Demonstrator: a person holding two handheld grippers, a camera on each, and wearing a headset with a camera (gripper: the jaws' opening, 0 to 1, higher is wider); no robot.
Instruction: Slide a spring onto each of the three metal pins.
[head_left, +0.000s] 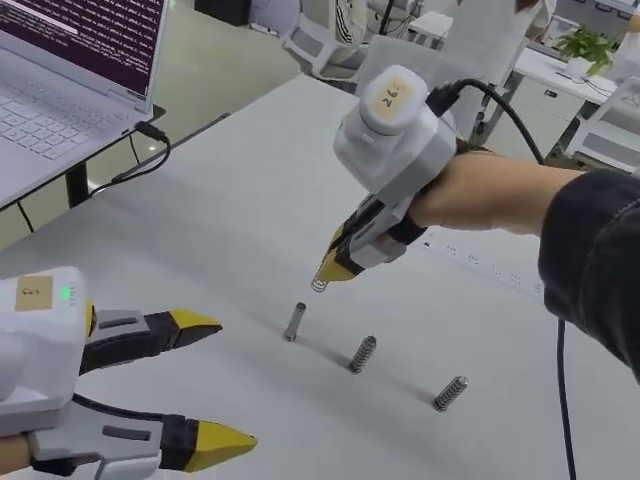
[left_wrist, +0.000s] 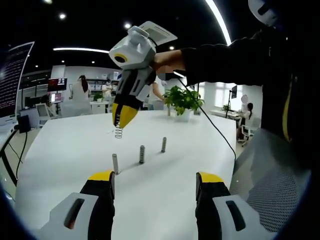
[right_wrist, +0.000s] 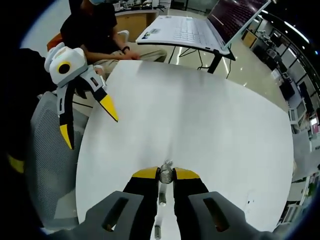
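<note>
Three short metal pins stand in a row on the white table. The left pin is bare; the middle pin and the right pin each carry a spring. My right gripper is shut on a small spring, which hangs just above and slightly right of the bare pin. In the right gripper view the spring sits between the yellow tips, with a pin below. My left gripper stays open at the lower left, apart from the pins. In the left gripper view the bare pin is beneath the spring.
An open laptop sits on a side stand at the upper left, its cable trailing beside the table. A white power strip lies behind the pins. A potted plant stands at the table's far end. A seated person is nearby.
</note>
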